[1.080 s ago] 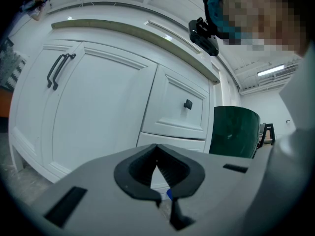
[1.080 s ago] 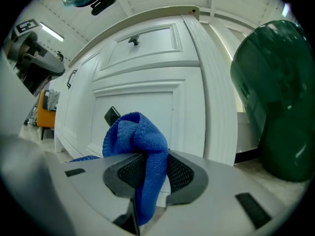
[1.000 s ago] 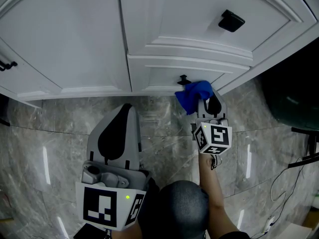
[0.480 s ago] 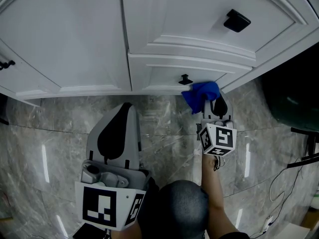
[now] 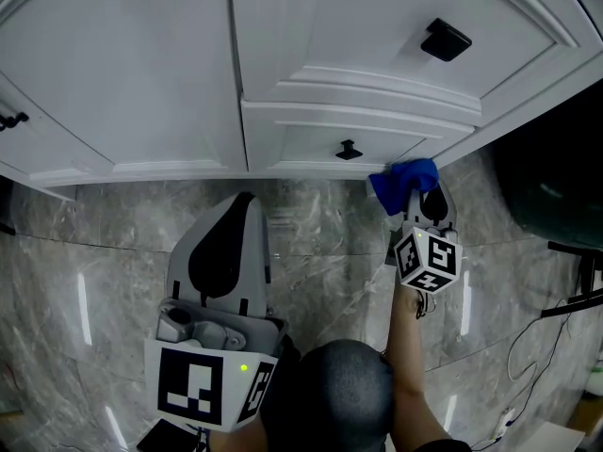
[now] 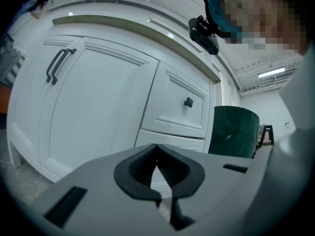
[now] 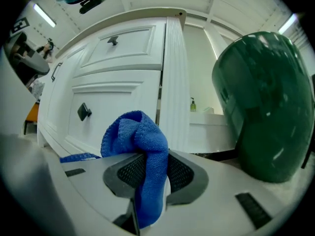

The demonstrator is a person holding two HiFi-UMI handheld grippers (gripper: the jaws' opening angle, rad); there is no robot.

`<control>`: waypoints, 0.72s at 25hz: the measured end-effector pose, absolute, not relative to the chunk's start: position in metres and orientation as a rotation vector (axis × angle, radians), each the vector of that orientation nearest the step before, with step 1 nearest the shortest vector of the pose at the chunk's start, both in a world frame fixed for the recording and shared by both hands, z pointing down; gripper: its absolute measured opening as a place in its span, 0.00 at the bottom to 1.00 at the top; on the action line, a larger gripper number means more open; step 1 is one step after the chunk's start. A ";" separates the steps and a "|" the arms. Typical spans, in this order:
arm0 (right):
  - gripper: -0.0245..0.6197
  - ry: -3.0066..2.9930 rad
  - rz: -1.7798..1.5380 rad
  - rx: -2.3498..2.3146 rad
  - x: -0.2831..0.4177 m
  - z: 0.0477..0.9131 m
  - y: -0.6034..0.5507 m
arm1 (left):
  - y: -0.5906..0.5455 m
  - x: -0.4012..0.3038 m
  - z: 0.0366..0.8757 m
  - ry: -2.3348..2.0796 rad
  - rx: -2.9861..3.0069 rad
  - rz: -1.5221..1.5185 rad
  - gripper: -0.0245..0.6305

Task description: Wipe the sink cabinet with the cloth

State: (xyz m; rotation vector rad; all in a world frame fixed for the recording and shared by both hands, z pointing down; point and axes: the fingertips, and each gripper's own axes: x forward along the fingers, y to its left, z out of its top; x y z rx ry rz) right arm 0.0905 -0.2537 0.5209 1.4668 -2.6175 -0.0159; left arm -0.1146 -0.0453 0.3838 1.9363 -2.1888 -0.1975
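Observation:
The white sink cabinet (image 5: 141, 73) fills the top of the head view, with a lower drawer front (image 5: 311, 144) that has a small black knob (image 5: 348, 150). My right gripper (image 5: 417, 194) is shut on a blue cloth (image 5: 401, 182), which bunches against the cabinet's lower right corner, to the right of the knob. In the right gripper view the blue cloth (image 7: 140, 146) sticks up between the jaws in front of the cabinet's fluted corner post (image 7: 173, 82). My left gripper (image 5: 226, 243) is held back over the floor, shut and with nothing in it, and faces the cabinet doors (image 6: 93, 107).
A dark green bin (image 7: 266, 102) stands just right of the cabinet's end, the same bin (image 5: 551, 177) showing at the right edge of the head view. Grey marble floor tiles (image 5: 94, 271) lie below. Black cables (image 5: 556, 318) trail at the lower right. A black pull (image 5: 447, 40) sits on the upper drawer.
My right gripper has slid the blue cloth rightward along the cabinet's base, from just beside the small knob to the right corner. The left gripper has stayed where it was.

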 end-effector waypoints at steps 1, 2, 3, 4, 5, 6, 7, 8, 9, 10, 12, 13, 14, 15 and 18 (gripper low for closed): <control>0.22 -2.615 -0.007 1.470 0.092 0.521 -0.255 | -0.046 -0.114 0.384 -2.187 1.938 -0.198 0.04; 0.22 -2.611 -0.005 1.472 0.092 0.522 -0.255 | -0.046 -0.113 0.383 -2.185 1.939 -0.199 0.04; 0.22 -2.608 -0.002 1.476 0.092 0.522 -0.255 | -0.047 -0.112 0.383 -2.183 1.940 -0.200 0.04; 0.22 -2.605 0.007 1.482 0.092 0.522 -0.255 | -0.047 -0.111 0.383 -2.181 1.942 -0.202 0.04; 0.22 -2.604 0.025 1.488 0.092 0.522 -0.254 | -0.047 -0.110 0.383 -2.179 1.945 -0.205 0.04; 0.22 -2.605 0.048 1.493 0.092 0.521 -0.253 | -0.047 -0.110 0.382 -2.179 1.946 -0.208 0.04; 0.22 -2.613 0.071 1.491 0.091 0.521 -0.250 | -0.047 -0.110 0.381 -2.181 1.945 -0.211 0.04; 0.22 -2.627 0.090 1.479 0.088 0.520 -0.246 | -0.046 -0.111 0.381 -2.186 1.941 -0.214 0.04; 0.22 -2.649 0.102 1.453 0.082 0.519 -0.240 | -0.045 -0.112 0.380 -2.192 1.935 -0.218 0.04; 0.22 -2.674 0.110 1.416 0.074 0.519 -0.233 | -0.044 -0.114 0.379 -2.200 1.929 -0.223 0.04; 0.22 -2.731 0.131 1.313 0.050 0.520 -0.216 | -0.042 -0.118 0.378 -2.217 1.917 -0.229 0.04; 0.22 -2.761 0.146 1.249 0.034 0.522 -0.207 | -0.041 -0.120 0.377 -2.225 1.912 -0.229 0.04; 0.22 -2.789 0.159 1.176 0.017 0.524 -0.197 | -0.040 -0.122 0.377 -2.231 1.908 -0.230 0.04; 0.22 -2.816 0.163 1.091 -0.002 0.526 -0.187 | -0.038 -0.123 0.377 -2.234 1.904 -0.233 0.04; 0.22 -2.879 0.124 0.784 -0.064 0.534 -0.148 | -0.034 -0.127 0.375 -2.240 1.892 -0.248 0.04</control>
